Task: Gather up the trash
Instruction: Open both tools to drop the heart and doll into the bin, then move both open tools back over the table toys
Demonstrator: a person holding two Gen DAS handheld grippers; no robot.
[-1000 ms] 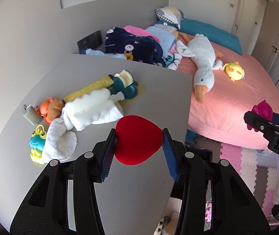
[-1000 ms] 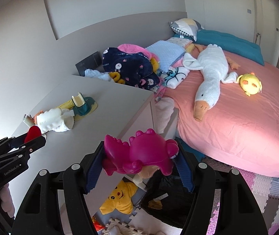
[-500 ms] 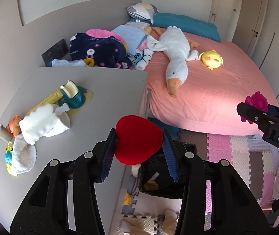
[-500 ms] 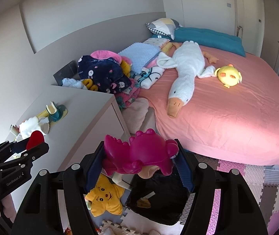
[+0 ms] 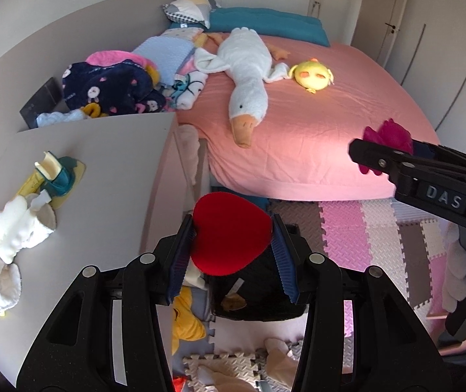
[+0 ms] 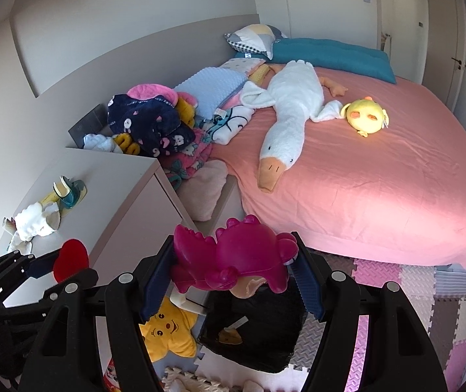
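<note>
My left gripper (image 5: 231,250) is shut on a red plush heart (image 5: 229,233) and holds it in the air just past the grey table's edge, above a black bin (image 5: 259,297) on the floor. My right gripper (image 6: 233,276) is shut on a magenta toy dinosaur (image 6: 233,258), also over the black bin (image 6: 255,336), which holds a few scraps. The left gripper with the heart (image 6: 71,259) shows at the lower left of the right wrist view. The right gripper with the dinosaur (image 5: 388,137) shows at the right of the left wrist view.
A grey table (image 5: 102,176) at left carries a white cloth (image 5: 17,228) and small toys. A pink bed (image 6: 363,179) holds a white goose plush (image 6: 288,111) and a yellow chick plush (image 6: 365,116). Foam mat tiles (image 5: 363,238) and a yellow star plush (image 6: 167,333) lie on the floor.
Both grippers have moved right, off the table and toward the bin, each still holding its toy. The bin has come into view below them.
</note>
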